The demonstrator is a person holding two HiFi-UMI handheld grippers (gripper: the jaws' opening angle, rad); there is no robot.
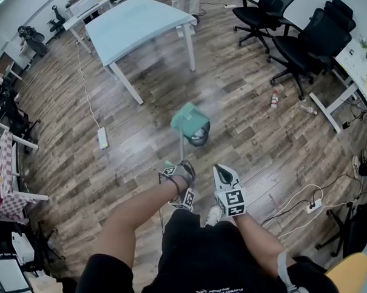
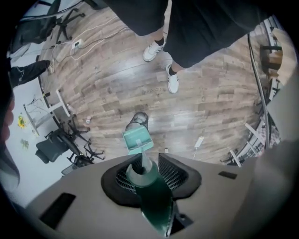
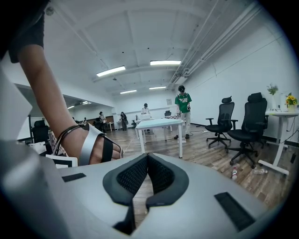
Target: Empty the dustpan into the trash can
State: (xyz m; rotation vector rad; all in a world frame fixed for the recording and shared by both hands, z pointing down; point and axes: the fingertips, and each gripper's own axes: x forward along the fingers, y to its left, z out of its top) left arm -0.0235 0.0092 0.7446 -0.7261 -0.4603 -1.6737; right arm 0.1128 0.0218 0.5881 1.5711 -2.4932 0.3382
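Left claw (image 2: 142, 163) grips the green dustpan (image 2: 137, 140) by its handle above the trash can (image 2: 138, 119); right claw (image 3: 147, 158) is closed and empty.

1. Between the pads of your left gripper (image 2: 142, 170), the dustpan handle (image 2: 156, 200) looks like smooth, glossy dark green plastic.
2. Ahead of that gripper, the dustpan (image 2: 137, 140) is paler green plastic, matt, with a ribbed face.
3. Just past it, the trash can (image 2: 137, 120) is dark open mesh.
4. On your right gripper (image 3: 147, 158), the 2 pads (image 3: 133, 176) are matt black with a rough dimpled grid, and the shell around them is smooth matt grey.
5. Below both grippers, the floor (image 1: 243, 128) is wood-grain planks with a soft sheen.
6. Ahead of your right gripper, the table (image 3: 159, 123) has a smooth white top.
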